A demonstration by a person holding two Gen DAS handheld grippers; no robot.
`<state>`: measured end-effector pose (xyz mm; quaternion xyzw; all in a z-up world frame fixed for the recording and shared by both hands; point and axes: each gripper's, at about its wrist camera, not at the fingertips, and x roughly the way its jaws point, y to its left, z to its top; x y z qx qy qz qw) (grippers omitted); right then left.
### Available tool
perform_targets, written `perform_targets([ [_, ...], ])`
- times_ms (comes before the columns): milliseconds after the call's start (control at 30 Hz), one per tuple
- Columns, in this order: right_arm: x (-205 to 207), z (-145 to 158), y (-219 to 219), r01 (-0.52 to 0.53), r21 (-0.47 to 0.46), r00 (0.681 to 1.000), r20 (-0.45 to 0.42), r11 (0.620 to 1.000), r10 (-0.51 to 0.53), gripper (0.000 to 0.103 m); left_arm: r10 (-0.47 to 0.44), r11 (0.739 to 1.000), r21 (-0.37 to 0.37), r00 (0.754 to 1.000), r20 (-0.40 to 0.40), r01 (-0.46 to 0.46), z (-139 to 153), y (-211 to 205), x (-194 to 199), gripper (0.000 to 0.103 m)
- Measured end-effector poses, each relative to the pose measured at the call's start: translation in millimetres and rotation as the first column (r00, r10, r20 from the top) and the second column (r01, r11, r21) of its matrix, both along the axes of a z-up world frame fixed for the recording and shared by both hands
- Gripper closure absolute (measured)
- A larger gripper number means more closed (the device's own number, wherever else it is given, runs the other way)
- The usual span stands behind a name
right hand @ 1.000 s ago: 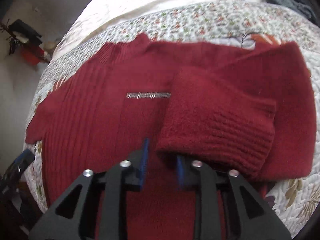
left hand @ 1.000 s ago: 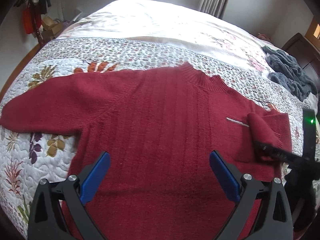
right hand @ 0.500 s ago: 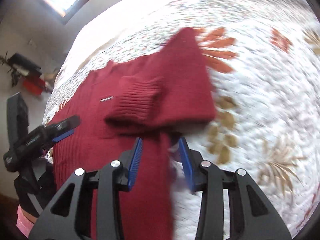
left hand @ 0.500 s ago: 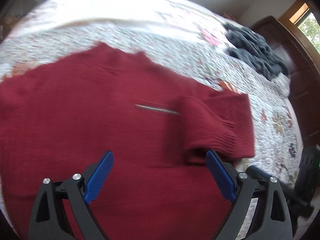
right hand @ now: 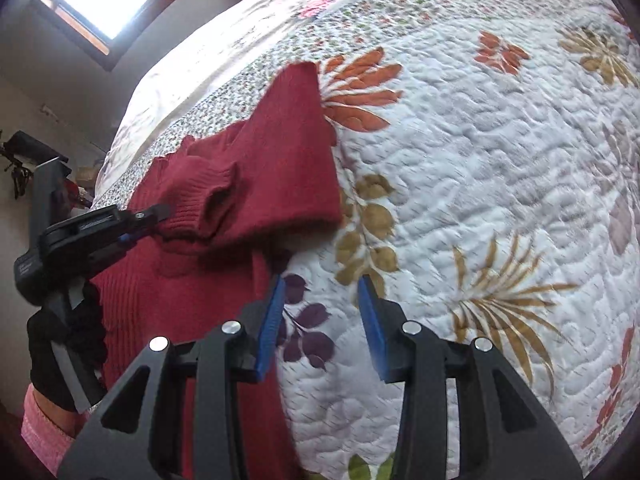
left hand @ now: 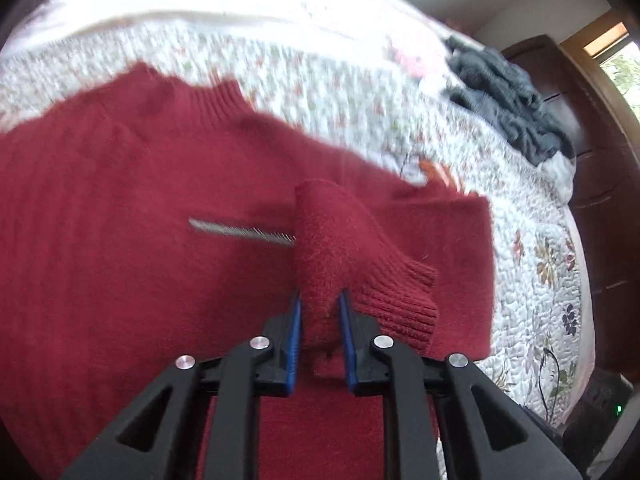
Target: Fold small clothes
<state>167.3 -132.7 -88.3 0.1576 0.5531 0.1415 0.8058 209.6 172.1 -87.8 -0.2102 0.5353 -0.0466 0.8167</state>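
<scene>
Sweater flat on quilt, left gripper on the cuff

Sweater (left hand: 120,208), dark red, lies spread on my floral quilt (right hand: 500,184), collar toward the bed's far side and hem toward me, so its long axis runs away from me. One sleeve (left hand: 348,248) is folded across the chest. My left gripper (left hand: 320,304) is clamped narrow on that sleeve's ribbed cuff. My right gripper (right hand: 320,292) hangs part-open over bare quilt just beside the sweater's edge, holding nothing.
</scene>
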Motion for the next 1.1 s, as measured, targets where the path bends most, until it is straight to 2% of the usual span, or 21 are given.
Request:
perform_targets([
  [133,13,8,17,-0.027,0.004,0.999,0.021,1.0,0.027,0.065,0.034,0.999,0.02,0.998,0.047,-0.035,15,34,-4,0.086],
  [233,30,12,35,-0.042,0.012,0.998,0.041,0.999,0.042,0.065,0.063,0.997,0.042,0.997,0.047,-0.065,15,55,-2,0.086],
  [400,60,10,65,-0.076,0.102,0.997,0.013,0.992,0.075,0.065,0.091,0.994,0.063,0.996,0.012,-0.092,-1,78,-2,0.086],
  [567,80,-19,78,-0.067,0.058,0.995,-0.068,0.996,0.071,0.066,0.103,0.991,0.085,0.994,-0.027,-0.101,-24,89,-2,0.084],
  [667,85,-40,73,-0.05,0.059,0.992,-0.109,0.997,0.056,0.067,0.099,0.99,0.104,0.995,-0.031,-0.095,-28,95,-6,0.077],
  [700,85,-45,72,-0.05,0.067,0.992,-0.114,0.997,0.057,0.067,0.096,0.988,0.12,0.995,-0.025,-0.092,-26,96,-7,0.072],
  [833,87,-46,74,-0.068,0.057,0.991,-0.113,0.996,0.074,0.067,0.09,0.973,0.212,0.996,0.026,-0.093,-5,97,-14,0.059],
  [933,85,-32,76,-0.059,0.061,0.992,-0.104,0.996,0.066,0.066,0.035,0.966,0.252,0.995,0.088,-0.056,17,85,-20,0.056],
  [967,83,-25,75,-0.054,0.075,0.994,-0.091,0.996,0.061,0.062,0.002,0.964,0.265,0.995,0.104,-0.03,23,76,-22,0.055],
  [1033,77,-13,73,-0.052,0.087,0.996,-0.066,0.995,0.057,0.06,-0.087,0.954,0.296,0.99,0.115,0.049,30,53,-21,0.049],
  [1100,73,-7,74,-0.058,0.102,0.996,-0.056,0.993,0.064,0.06,-0.174,0.943,0.305,0.98,0.102,0.135,28,27,-19,0.047],
])
